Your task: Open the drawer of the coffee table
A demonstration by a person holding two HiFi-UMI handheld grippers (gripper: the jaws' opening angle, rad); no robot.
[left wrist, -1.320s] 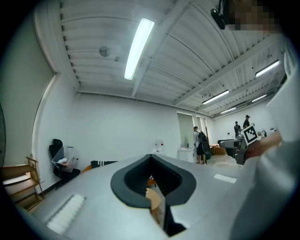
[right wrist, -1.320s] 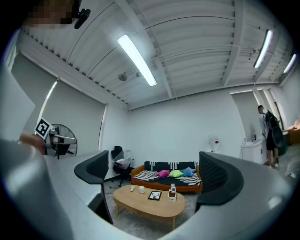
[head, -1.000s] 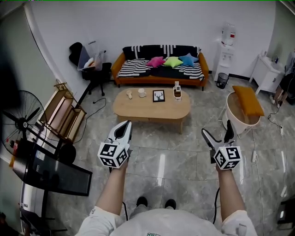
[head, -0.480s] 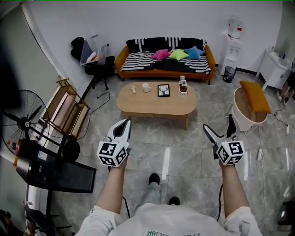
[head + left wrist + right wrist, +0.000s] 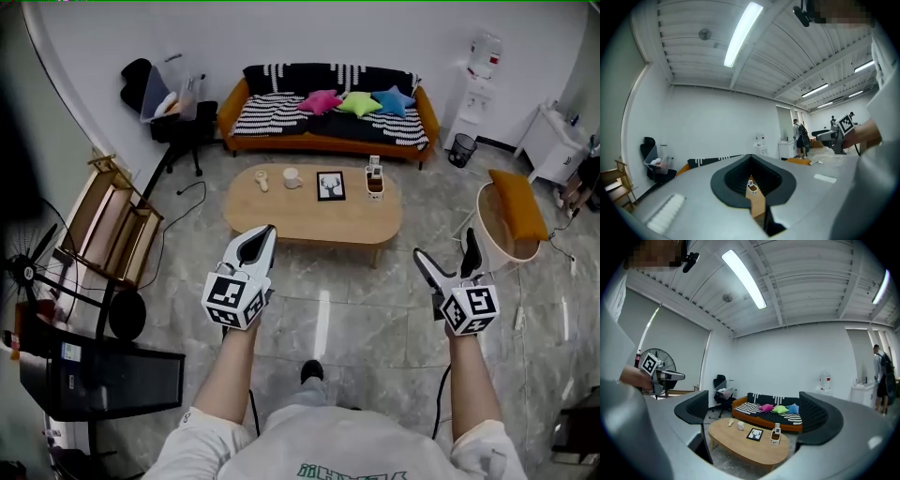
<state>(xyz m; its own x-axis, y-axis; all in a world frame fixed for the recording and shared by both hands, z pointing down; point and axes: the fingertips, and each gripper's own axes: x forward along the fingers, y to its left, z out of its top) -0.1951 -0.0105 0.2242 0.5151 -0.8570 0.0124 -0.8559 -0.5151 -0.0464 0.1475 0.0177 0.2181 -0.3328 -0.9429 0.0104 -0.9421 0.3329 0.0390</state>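
The oval wooden coffee table point(image 5: 312, 214) stands in mid-room before the sofa; in the right gripper view the coffee table point(image 5: 746, 446) lies ahead between the jaws. A cup point(image 5: 292, 177), a picture frame point(image 5: 330, 186) and a small holder point(image 5: 375, 183) stand on it. A shallow band shows under its near edge; I cannot make out a drawer handle. My left gripper point(image 5: 260, 238) is shut, its tip just short of the table's near edge. My right gripper point(image 5: 447, 255) is open and holds nothing, over the floor to the table's right. In the left gripper view, the left gripper point(image 5: 751, 180) shows only a sliver between its pads.
An orange sofa point(image 5: 323, 120) with coloured cushions lines the far wall. A white tub with an orange cushion point(image 5: 511, 217) sits right of the table. A wooden rack point(image 5: 105, 230), a fan point(image 5: 23, 277) and a black panel point(image 5: 98, 380) fill the left side. People stand far off point(image 5: 802, 138).
The view has moved forward, so the table sits nearer. My left gripper has risen towards the table's near edge. The right gripper holds about the same place, still open.
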